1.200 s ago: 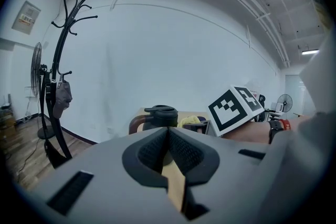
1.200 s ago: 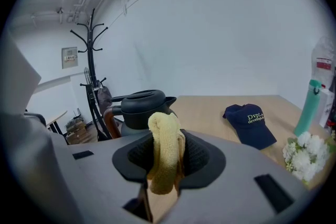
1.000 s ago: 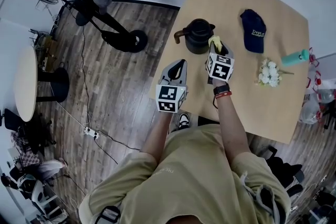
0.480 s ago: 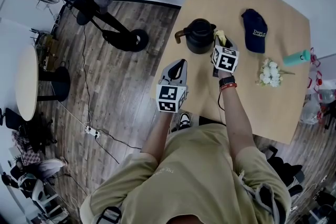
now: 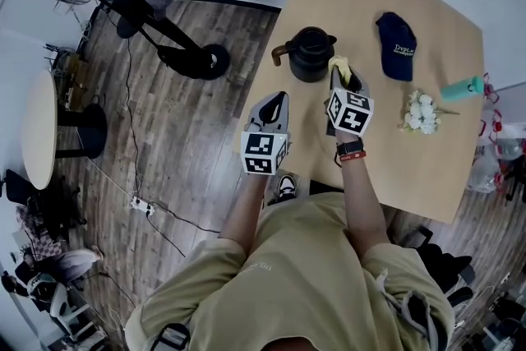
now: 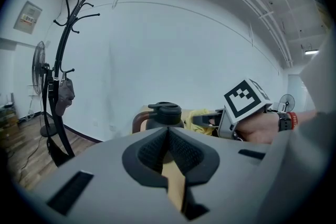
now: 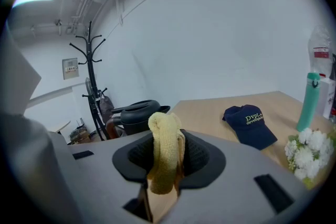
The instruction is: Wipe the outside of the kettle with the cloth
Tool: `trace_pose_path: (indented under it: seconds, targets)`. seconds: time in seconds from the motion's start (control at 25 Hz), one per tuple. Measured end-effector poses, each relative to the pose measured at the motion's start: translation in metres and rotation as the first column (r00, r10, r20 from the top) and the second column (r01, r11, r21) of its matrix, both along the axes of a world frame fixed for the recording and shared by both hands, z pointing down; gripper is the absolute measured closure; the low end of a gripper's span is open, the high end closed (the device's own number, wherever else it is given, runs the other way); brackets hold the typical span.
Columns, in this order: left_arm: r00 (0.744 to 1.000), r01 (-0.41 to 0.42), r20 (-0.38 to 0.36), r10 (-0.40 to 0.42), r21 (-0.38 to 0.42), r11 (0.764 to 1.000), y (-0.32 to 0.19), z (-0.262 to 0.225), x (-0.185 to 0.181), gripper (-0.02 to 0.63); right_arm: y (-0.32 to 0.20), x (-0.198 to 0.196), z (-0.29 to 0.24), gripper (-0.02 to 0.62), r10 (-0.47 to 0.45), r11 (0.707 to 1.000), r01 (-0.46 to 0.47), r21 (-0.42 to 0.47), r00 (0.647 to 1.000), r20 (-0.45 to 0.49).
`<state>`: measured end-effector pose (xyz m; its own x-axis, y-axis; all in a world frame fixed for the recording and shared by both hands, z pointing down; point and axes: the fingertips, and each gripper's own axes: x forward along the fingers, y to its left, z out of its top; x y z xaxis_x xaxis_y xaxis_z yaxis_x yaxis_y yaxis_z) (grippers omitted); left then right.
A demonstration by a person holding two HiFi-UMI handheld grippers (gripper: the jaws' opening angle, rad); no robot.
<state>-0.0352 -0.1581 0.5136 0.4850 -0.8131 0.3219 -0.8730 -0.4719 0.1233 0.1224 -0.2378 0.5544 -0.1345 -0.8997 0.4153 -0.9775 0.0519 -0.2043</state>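
A black kettle (image 5: 311,53) with a brown handle stands near the table's left edge; it also shows in the left gripper view (image 6: 164,115) and the right gripper view (image 7: 137,115). My right gripper (image 5: 339,74) is shut on a yellow cloth (image 5: 340,67), just right of the kettle. In its own view the cloth (image 7: 166,155) sticks up between the closed jaws. Whether the cloth touches the kettle I cannot tell. My left gripper (image 5: 276,104) hangs shut and empty at the table's left edge, below the kettle.
On the wooden table (image 5: 362,4) lie a navy cap (image 5: 397,47), white flowers (image 5: 422,113) and a teal bottle (image 5: 462,88). A coat stand (image 5: 140,8) rises from the floor to the left, near a round side table (image 5: 38,130).
My right gripper with the cloth moved away along the kettle's right side, then came back toward me. The left gripper has barely moved.
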Motion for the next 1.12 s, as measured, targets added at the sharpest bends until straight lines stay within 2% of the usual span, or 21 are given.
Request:
trace_pose_path:
  seconds: [0.36, 0.68, 0.88, 1.12]
  targets:
    - [0.999, 0.035, 0.006, -0.035, 0.011, 0.999, 0.004, 0.001, -0.014, 0.584, 0.023, -0.07, 0.002, 0.468, -0.159, 0.987, 0.159, -0.011, 0.987, 0.015]
    - [0.996, 0.089, 0.014, -0.089, 0.006, 0.996, 0.002, 0.001, -0.046, 0.584, 0.007, -0.133, 0.027, 0.468, -0.252, 0.966, 0.249, -0.072, 0.967, -0.031]
    - [0.993, 0.114, 0.017, -0.114, 0.005, 0.993, 0.001, 0.0, -0.063, 0.584, -0.008, -0.146, 0.036, 0.468, -0.235, 0.968, 0.229, -0.099, 0.971, -0.049]
    - [0.991, 0.132, 0.014, -0.132, 0.004, 0.991, 0.003, -0.001, -0.076, 0.584, -0.015, -0.15, 0.043, 0.467, -0.141, 0.982, 0.134, -0.133, 0.989, -0.043]
